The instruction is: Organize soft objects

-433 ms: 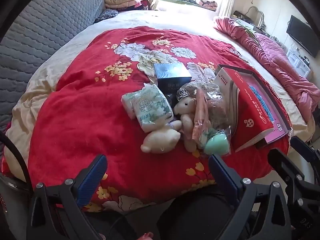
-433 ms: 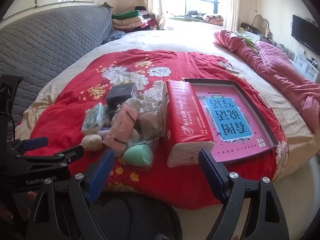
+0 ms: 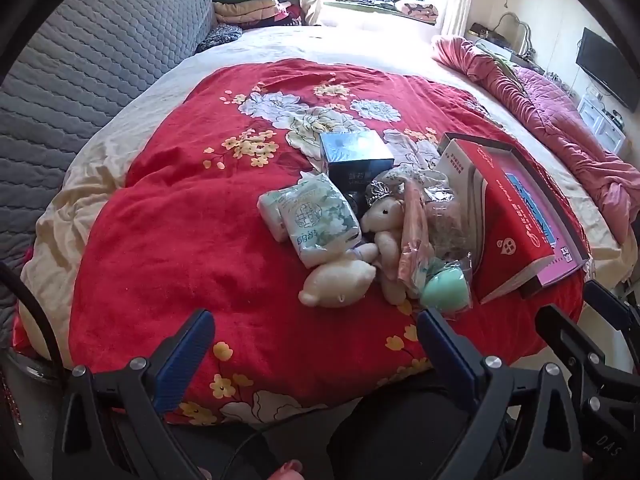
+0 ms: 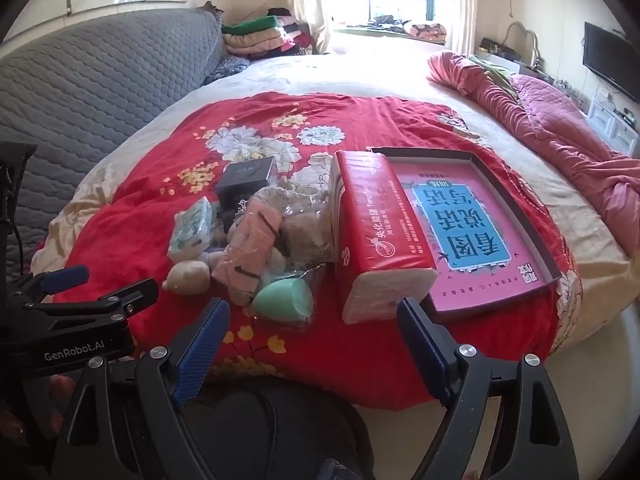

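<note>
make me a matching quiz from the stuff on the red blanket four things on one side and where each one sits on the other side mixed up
Things:
1. red tissue pack
2. mint green sponge
3. dark box
4. cream plush toy

Places:
A. farthest back in the pile
B. leaning on the pink tray's edge
C. inside clear plastic wrap, at the near edge
D. below the green-printed tissue packet

Pairs: 1-B, 2-C, 3-A, 4-D

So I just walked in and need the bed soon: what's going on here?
A person holds two grippers, left and right, both open and empty, hovering at the near edge of the red blanket. Nothing is picked up yet. The plush toys, tissue packs, red tissue pack and pink tray sit in a heap.
</note>
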A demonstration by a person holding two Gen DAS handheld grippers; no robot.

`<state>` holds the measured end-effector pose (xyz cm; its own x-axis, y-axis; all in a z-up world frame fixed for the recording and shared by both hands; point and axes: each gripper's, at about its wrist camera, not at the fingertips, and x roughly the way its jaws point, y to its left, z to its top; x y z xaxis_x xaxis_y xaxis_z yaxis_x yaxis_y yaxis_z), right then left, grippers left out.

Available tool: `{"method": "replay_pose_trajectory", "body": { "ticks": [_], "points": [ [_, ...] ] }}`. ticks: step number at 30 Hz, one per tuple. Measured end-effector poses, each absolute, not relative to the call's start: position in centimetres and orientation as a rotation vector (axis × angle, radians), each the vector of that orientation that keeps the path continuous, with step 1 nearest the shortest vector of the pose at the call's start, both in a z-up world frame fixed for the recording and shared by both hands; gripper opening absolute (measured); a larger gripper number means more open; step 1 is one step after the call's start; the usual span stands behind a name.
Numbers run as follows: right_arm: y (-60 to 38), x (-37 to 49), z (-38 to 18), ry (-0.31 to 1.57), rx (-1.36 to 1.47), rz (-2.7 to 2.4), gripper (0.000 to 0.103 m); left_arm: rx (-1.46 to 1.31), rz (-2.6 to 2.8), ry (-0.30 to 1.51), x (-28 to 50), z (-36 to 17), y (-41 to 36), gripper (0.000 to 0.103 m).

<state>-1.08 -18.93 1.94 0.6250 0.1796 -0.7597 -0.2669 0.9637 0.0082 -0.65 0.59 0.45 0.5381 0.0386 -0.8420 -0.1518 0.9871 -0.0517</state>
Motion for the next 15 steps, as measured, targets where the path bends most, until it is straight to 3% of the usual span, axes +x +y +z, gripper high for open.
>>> {"method": "replay_pose_trajectory", "body": {
  "ticks": [15],
  "points": [
    [-19.11,-1.24,2.17,0.848,-0.121,0.239,0.086,-0.109,0.103,1.004,-0.78,0.17,-0.05,0.102]
  ]
}}
